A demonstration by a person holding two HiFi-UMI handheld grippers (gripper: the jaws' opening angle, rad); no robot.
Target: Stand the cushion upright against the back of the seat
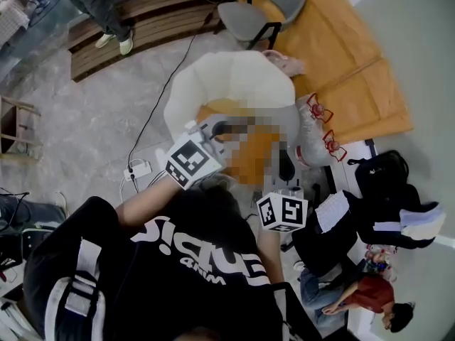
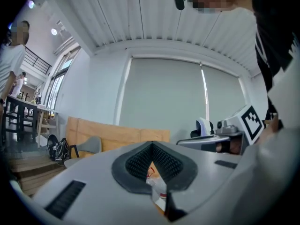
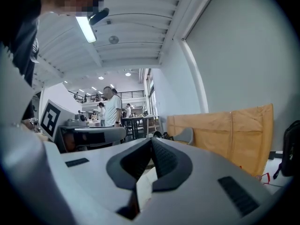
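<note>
I've one orange cushion (image 1: 252, 163), soft fabric, held up in front of the white rounded seat (image 1: 234, 80) and not in it. Two grippers are in play. The left gripper (image 1: 213, 128) is clenched on the cushion, orange cloth showing between its ribbed black pads (image 2: 140, 163). The right gripper (image 1: 288, 180) is clamped too, a pale strip between its pads (image 3: 161, 161). One grey chair (image 1: 263, 9) stands beyond.
</note>
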